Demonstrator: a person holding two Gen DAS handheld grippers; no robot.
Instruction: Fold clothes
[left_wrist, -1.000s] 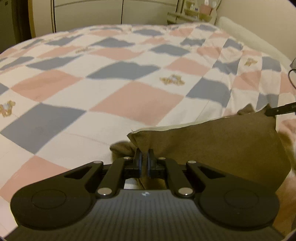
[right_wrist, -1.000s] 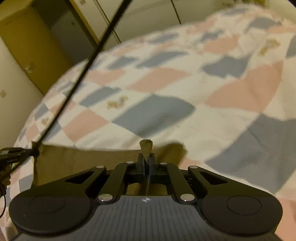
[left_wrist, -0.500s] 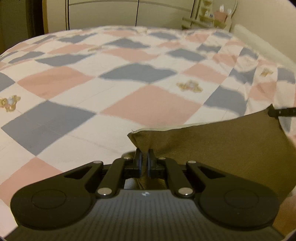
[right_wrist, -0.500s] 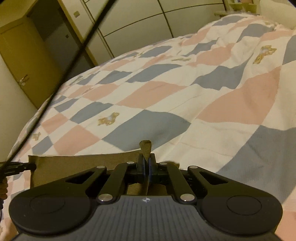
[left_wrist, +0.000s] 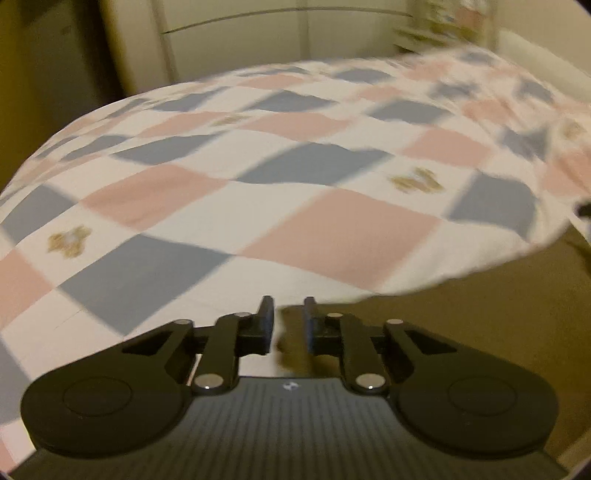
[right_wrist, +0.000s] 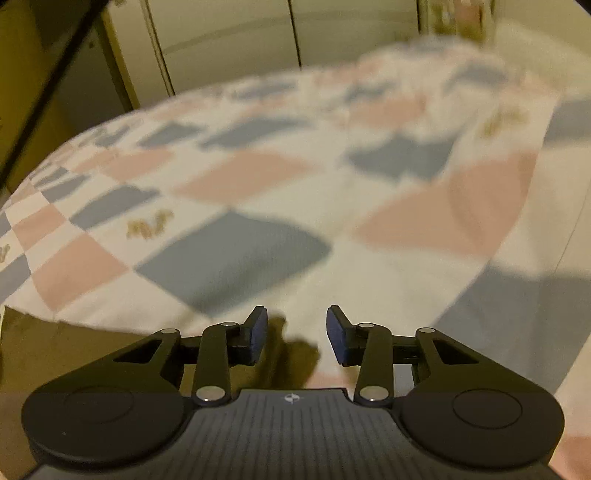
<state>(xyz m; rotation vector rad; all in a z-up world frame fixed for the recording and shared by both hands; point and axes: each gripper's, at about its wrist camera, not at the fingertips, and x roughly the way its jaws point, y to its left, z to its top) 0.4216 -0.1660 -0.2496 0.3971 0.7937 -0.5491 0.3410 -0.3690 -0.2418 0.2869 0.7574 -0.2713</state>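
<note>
Writing or brand marks are not legible; only a small emblem is seen on each gripper body. Left gripper (left_wrist: 289, 325) and right gripper (right_wrist: 296, 334) are now spread apart, whereas earlier both pinched the olive cloth (left_wrist: 461, 314). Cloth is released onto the checked bedspread (left_wrist: 258, 206), below both grippers.

— How many garments lay on the bed?
— One, an olive-brown cloth (left_wrist: 461, 314).
— And grippers?
— Two: the left gripper (left_wrist: 289, 325) and the right gripper (right_wrist: 296, 334), each with two fingers.
— Bedding?
— One checked quilt (left_wrist: 258, 206). Two teddy-bear prints showed in the left view.
</note>
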